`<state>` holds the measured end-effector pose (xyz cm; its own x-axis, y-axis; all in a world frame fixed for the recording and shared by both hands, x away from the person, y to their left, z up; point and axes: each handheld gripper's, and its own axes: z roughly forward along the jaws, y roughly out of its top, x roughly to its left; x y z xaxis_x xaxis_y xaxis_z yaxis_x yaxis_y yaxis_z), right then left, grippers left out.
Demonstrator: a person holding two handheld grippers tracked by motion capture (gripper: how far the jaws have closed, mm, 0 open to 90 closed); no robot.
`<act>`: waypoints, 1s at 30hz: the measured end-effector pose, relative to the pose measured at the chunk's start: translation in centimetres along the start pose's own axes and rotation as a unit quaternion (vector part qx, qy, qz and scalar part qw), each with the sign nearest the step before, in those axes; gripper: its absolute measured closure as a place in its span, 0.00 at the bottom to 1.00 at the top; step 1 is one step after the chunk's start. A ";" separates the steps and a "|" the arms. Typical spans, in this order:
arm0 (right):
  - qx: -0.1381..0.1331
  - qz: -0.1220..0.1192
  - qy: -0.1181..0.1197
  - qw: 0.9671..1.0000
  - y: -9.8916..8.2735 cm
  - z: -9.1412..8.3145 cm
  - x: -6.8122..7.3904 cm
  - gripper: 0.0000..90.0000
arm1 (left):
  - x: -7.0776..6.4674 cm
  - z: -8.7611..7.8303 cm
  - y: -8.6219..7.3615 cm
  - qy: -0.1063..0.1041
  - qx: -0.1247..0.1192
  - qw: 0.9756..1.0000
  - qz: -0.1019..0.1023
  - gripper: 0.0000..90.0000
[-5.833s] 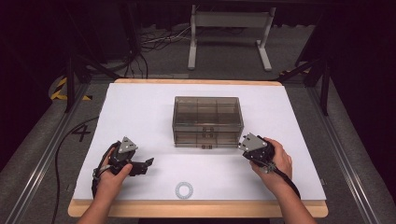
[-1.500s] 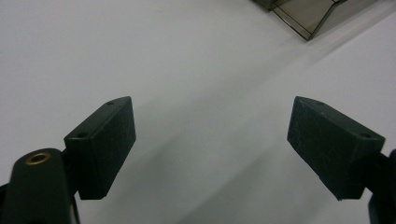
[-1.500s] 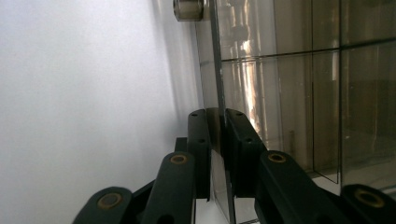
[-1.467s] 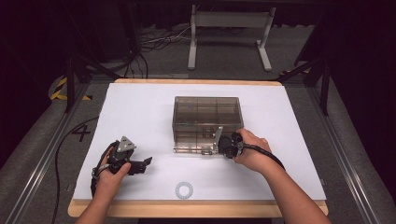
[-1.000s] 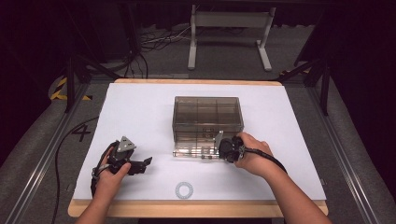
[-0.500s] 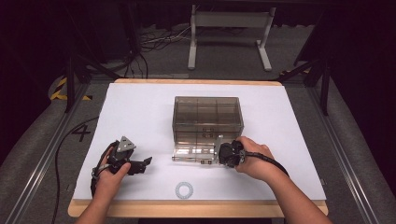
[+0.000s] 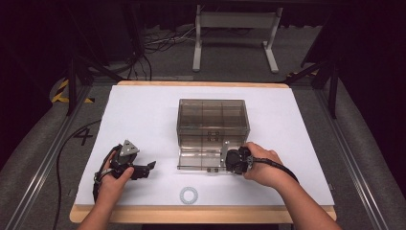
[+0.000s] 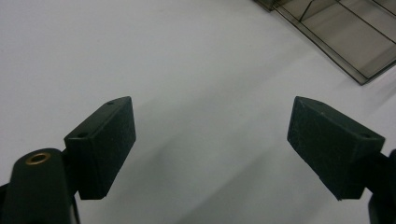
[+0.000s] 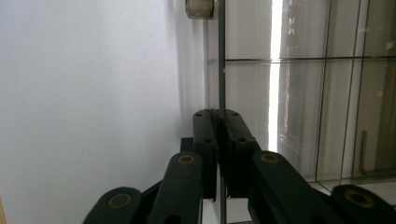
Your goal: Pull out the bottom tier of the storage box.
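Note:
A smoky clear plastic box (image 7: 213, 120) with compartments stands in the middle of the white table (image 7: 143, 115). Its bottom drawer (image 7: 198, 162) is partly out toward the near edge. My right gripper (image 7: 229, 160) is at the drawer's right front corner. In the right gripper view the right gripper (image 9: 218, 122) is shut on the thin clear front panel (image 9: 221, 70), which is seen edge-on. A metal knob (image 9: 200, 7) sits farther along that panel. My left gripper (image 7: 147, 167) rests on the table left of the box, open and holding nothing (image 8: 210, 123).
A white ring (image 7: 188, 195) lies on the table near the front edge, below the drawer. A corner of the open drawer (image 8: 336, 37) appears at the upper right of the left gripper view. Dark floor, cables and a metal stand lie beyond the table.
My right gripper came from the box's right side to its front, shut on the drawer front and drew it toward the near edge. The left gripper stayed still.

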<state>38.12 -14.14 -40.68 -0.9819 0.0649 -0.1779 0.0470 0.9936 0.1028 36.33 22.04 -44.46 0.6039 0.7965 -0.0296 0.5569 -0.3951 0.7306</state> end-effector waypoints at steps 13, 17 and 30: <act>0.000 -0.005 0.008 1.000 -0.1 -0.1 0.3 0.96 | 0.2 -0.1 0.0 0.002 -0.001 1.000 -0.001 0.18; -0.002 -0.004 0.009 1.000 -0.2 -0.1 0.5 0.96 | 0.1 -0.1 0.0 0.002 -0.002 1.000 -0.002 0.18; -0.004 -0.003 0.010 1.000 -0.3 -0.2 0.8 0.96 | 0.1 -0.1 0.0 0.002 0.000 1.000 0.000 0.18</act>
<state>37.28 -14.37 -40.71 -0.9856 0.0575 -0.1592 0.0403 0.9932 0.1089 36.36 22.20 -44.41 0.6011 0.7987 -0.0276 0.5570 -0.3939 0.7312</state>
